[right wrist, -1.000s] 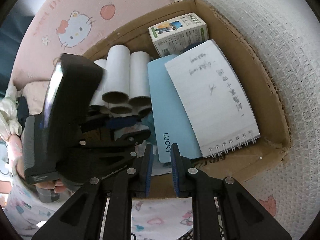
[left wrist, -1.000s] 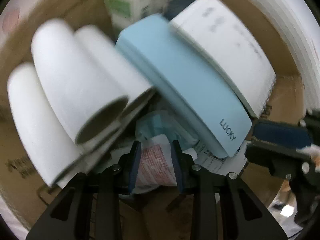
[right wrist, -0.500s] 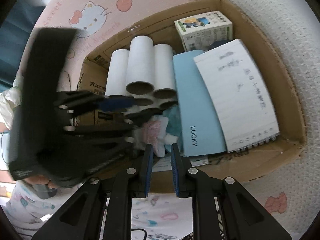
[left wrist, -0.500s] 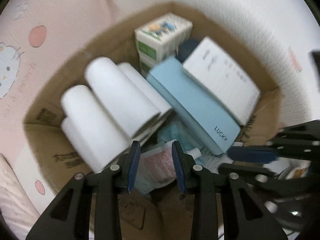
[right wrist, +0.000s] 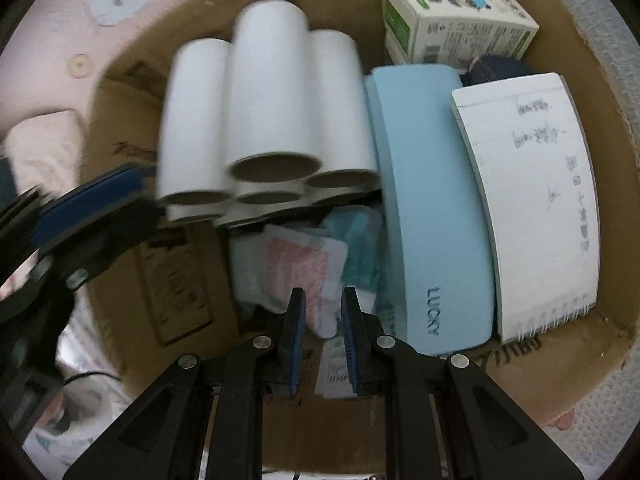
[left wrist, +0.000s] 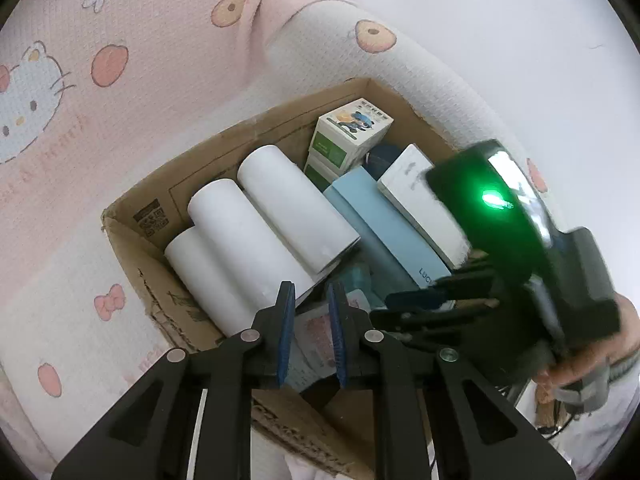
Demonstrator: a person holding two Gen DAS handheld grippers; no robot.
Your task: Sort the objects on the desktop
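At the bottom centre of the right wrist view, the right gripper [right wrist: 321, 316] has its jaws drawn together, holding nothing, over the pink sachet [right wrist: 298, 264]. The left gripper [left wrist: 310, 320] has just been closing, jaws still apart, nothing between them. Beyond, white rolls [right wrist: 264, 108], a blue case [right wrist: 430, 200] and a notepad [right wrist: 536, 192] crowd the cardboard box [right wrist: 576, 364]; free floor remains only lower left.

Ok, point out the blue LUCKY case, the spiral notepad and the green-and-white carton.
blue LUCKY case [right wrist: 432, 200], right wrist view, top face.
spiral notepad [right wrist: 536, 200], right wrist view, written page.
green-and-white carton [right wrist: 452, 12], right wrist view, printed top.
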